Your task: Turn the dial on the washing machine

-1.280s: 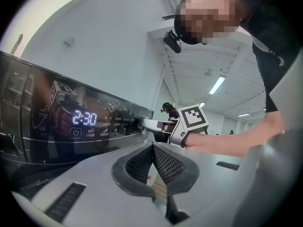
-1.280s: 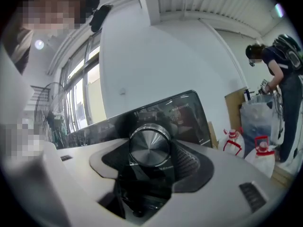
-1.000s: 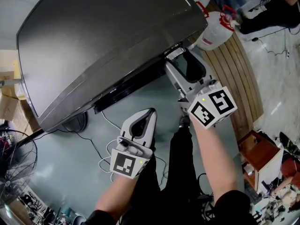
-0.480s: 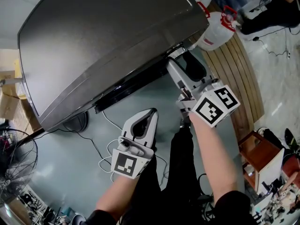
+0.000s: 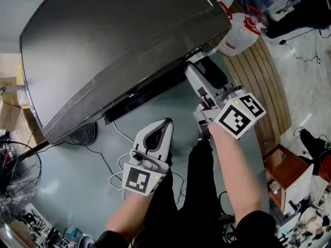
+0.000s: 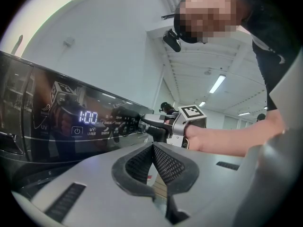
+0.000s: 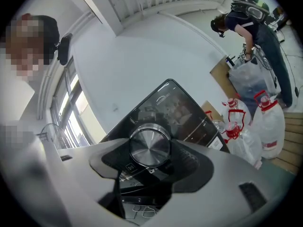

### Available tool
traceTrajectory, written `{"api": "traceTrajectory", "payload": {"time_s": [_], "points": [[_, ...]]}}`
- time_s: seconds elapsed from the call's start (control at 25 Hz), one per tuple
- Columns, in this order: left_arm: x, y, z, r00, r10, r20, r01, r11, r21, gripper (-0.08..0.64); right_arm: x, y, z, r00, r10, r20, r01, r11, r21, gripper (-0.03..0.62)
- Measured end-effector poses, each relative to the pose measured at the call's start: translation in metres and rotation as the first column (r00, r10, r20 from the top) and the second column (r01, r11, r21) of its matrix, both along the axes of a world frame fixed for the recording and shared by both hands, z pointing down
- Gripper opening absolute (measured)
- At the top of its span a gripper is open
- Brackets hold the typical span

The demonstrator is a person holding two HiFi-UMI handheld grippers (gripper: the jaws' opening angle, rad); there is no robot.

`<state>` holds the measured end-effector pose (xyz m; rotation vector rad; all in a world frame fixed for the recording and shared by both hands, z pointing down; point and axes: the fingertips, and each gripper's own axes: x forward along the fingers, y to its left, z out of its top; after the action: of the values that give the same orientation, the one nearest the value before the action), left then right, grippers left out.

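Note:
A dark grey washing machine [image 5: 114, 45] fills the upper left of the head view, and its control panel faces me. My right gripper [image 5: 198, 65] reaches to that panel's right end. In the right gripper view the metal dial [image 7: 149, 145] sits between the two black pads, and the right gripper [image 7: 152, 161] is shut on it. From the left gripper view the dial [image 6: 141, 125] shows at the right gripper's tip, right of the lit display [image 6: 88, 117] reading 1:00. My left gripper [image 5: 164, 124] hangs lower, off the machine, its pads [image 6: 163, 162] pressed together with nothing held.
White jugs with red caps [image 5: 239, 30] stand beside the machine on a wooden slatted platform [image 5: 266, 87]. A fan [image 5: 15, 174] is at the left, and cables [image 5: 111, 159] lie on the floor. Someone bends over bags at the far right [image 7: 241, 22]. A brown box [image 5: 287, 172] sits lower right.
The right gripper has twisted slightly at the dial; its marker cube has shifted right and up. The left gripper has stayed where it was.

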<state>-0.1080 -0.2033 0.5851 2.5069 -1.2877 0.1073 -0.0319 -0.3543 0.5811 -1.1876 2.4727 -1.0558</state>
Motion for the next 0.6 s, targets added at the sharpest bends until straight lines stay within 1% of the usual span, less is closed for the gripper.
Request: {"api": "traceTrajectory", "payload": {"time_s": [0.2, 0.36, 0.48, 0.6], "points": [[0.002, 0.0, -0.001, 1.0, 0.003, 0.002, -0.003, 1.0, -0.002, 0.014, 0.0, -0.001, 0.001, 0.997, 0.002, 0.077, 0.003, 0.998, -0.056, 0.291], [0.003, -0.001, 0.0, 1.0, 0.01, 0.009, -0.01, 1.0, -0.001, 0.014, -0.007, -0.004, -0.01, 0.984, -0.037, 0.175, 0.046, 0.998, -0.047, 0.291], [0.004, 0.0, -0.001, 1.0, 0.013, 0.012, -0.013, 1.0, -0.001, 0.014, -0.008, -0.004, -0.009, 0.978, -0.041, 0.207, 0.054, 0.997, -0.058, 0.291], [0.006, 0.001, 0.0, 1.0, 0.021, 0.02, -0.021, 1.0, -0.003, 0.014, -0.009, -0.004, -0.01, 0.976, -0.049, 0.211, 0.062, 0.996, -0.057, 0.291]]}}
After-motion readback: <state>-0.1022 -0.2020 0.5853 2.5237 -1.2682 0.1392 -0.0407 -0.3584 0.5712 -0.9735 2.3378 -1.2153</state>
